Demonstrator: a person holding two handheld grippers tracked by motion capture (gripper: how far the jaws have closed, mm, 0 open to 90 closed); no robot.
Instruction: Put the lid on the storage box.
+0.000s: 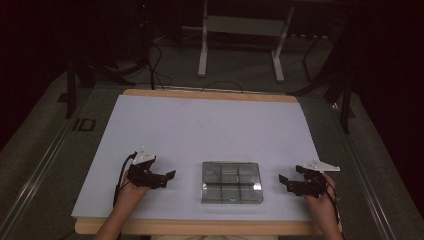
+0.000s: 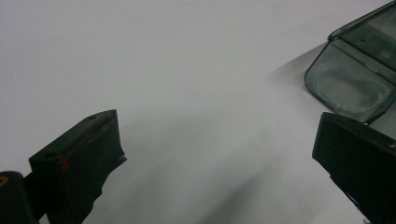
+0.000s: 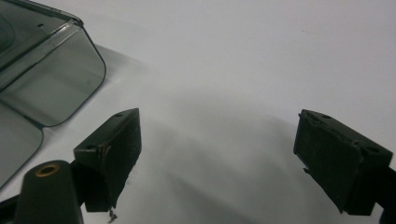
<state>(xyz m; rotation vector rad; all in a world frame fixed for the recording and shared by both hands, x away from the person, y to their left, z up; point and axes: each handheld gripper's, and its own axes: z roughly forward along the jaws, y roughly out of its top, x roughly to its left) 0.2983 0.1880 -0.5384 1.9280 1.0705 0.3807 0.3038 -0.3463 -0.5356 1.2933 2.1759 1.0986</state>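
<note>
Forearms come in from the bottom edge of the high view, each hand holding a tool. Left tool (image 1: 159, 178) rests low over the white sheet (image 1: 200, 125), jaws apart with nothing between them, pointing toward the box (image 1: 231, 182). Right tool (image 1: 290, 183) mirrors it on the other side, jaws likewise apart and bare, aimed back at the box. Between the two, near the front edge of the table (image 1: 210, 95), lies the clear box, flat on the sheet, split into compartments, touched by neither tool. A rounded corner of the box (image 2: 348, 79) shows just beyond the left tool's jaws, and another corner (image 3: 51, 79) just beside the right tool's. Beyond the table stands a white frame (image 1: 240, 35) on the floor.
</note>
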